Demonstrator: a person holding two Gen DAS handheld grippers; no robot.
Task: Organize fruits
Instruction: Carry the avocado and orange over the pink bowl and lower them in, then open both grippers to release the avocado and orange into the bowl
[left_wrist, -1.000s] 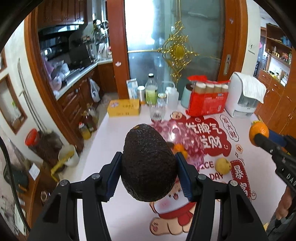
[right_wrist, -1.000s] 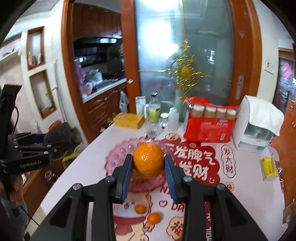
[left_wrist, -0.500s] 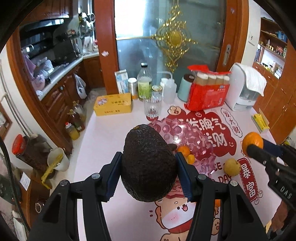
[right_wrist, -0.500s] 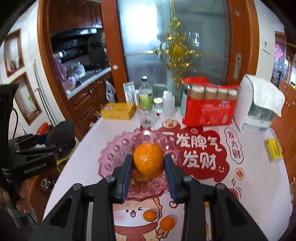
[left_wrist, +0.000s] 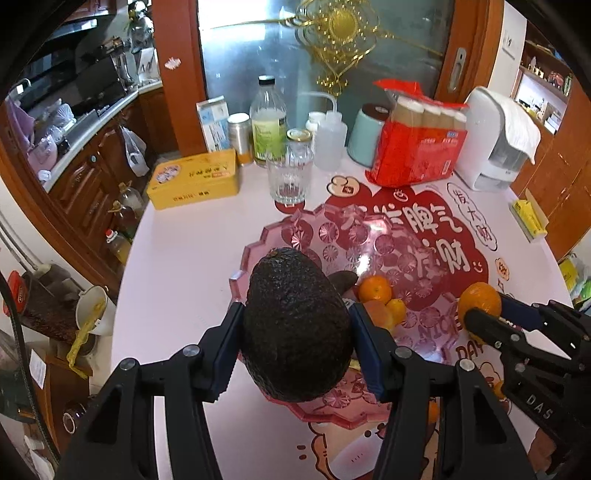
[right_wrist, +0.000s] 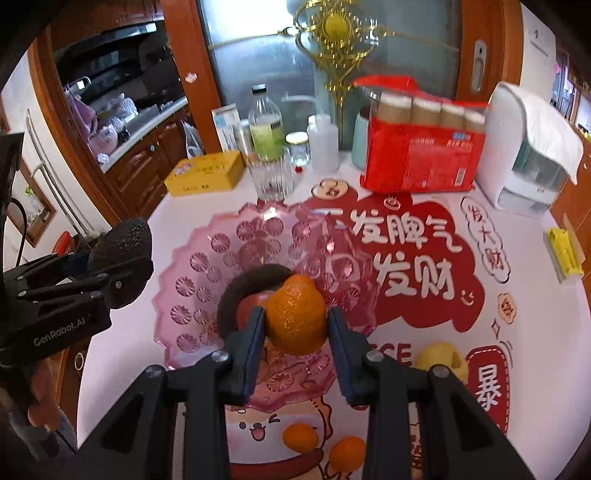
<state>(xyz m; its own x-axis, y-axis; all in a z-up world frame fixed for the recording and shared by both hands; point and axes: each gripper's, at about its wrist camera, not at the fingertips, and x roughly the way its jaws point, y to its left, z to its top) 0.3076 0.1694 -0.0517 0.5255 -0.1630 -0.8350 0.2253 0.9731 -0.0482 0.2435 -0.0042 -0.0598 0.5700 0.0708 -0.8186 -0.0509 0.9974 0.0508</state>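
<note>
Left claw (left_wrist: 295, 332) clamped on avocado (left_wrist: 295, 332), right claw (right_wrist: 295, 325) clamped on orange (right_wrist: 295, 317), both above pink glass fruit dish (right_wrist: 192, 273) on white table (left_wrist: 184, 258) with red-print mat, kitchen behind.

Each camera sits on its own gripper and looks forward and steeply down along the two fingers at the table (left_wrist: 184, 266). The left view looks from the near left, close above the pink bowl (left_wrist: 258, 251). The right view looks from the near right, close over the same bowl (right_wrist: 192, 266). Both views share the bowl, the glass (left_wrist: 290, 177) and the red pack (right_wrist: 421, 162) at the far edge. Each view also catches the other gripper at its side.
</note>
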